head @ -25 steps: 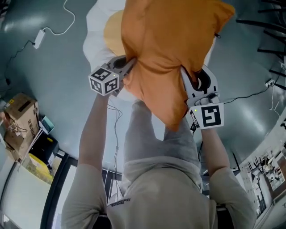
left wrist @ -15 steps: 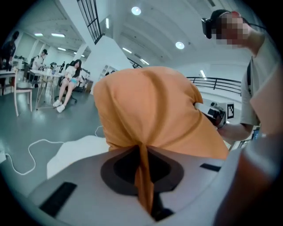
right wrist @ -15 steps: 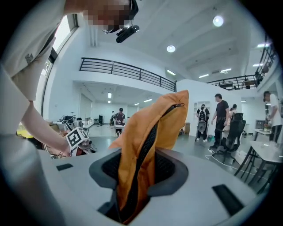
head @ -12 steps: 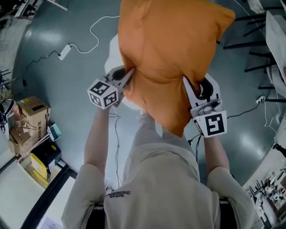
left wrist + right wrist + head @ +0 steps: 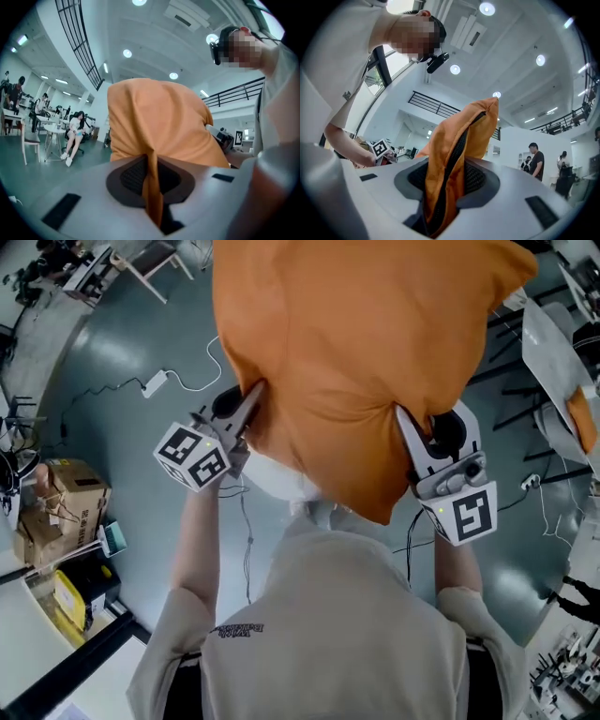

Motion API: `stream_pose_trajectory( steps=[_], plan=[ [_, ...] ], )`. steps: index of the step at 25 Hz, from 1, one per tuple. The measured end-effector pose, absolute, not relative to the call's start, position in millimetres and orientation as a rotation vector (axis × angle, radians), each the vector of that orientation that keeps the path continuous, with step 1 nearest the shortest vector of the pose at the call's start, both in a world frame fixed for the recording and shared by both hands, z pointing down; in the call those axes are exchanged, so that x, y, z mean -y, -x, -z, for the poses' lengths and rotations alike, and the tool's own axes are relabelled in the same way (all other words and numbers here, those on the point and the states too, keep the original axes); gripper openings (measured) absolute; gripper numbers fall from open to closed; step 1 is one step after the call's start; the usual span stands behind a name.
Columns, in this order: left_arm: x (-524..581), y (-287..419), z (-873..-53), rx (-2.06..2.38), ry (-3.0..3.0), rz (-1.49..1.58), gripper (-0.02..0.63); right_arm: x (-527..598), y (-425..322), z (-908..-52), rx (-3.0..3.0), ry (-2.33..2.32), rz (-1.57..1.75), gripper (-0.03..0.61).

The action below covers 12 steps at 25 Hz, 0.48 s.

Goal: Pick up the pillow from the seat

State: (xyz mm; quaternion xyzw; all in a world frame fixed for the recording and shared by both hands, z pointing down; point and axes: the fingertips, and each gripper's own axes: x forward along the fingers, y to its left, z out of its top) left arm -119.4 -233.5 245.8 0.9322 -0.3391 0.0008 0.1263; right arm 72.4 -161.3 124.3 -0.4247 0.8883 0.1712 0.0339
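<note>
The orange pillow (image 5: 356, 362) hangs in the air in front of the person, held by both grippers at its lower edge. My left gripper (image 5: 251, 401) is shut on a thin fold of the pillow's cover (image 5: 152, 187), at the pillow's left side. My right gripper (image 5: 403, 423) is shut on the pillow's zipper edge (image 5: 445, 187), at its right side. In the left gripper view the pillow (image 5: 159, 126) fills the middle. The seat is hidden behind the pillow.
A white cable and power adapter (image 5: 155, 383) lie on the grey floor at the left. Cardboard boxes (image 5: 66, 502) stand at the left edge. Desks and chairs with seated people (image 5: 72, 133) are far off; standing people (image 5: 536, 161) are in the right gripper view.
Both grippers have risen with the pillow, which now looms larger and covers the white seat seen below it earlier. The floor looks farther away.
</note>
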Motion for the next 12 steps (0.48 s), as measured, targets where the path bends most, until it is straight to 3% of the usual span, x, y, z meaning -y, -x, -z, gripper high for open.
stream_pose_trajectory(
  steps=[12],
  plan=[
    [161, 106, -146, 1.123, -2.925, 0.068, 0.026, 95, -107, -56, -2.602, 1.159, -0.622, 0.166]
  ],
)
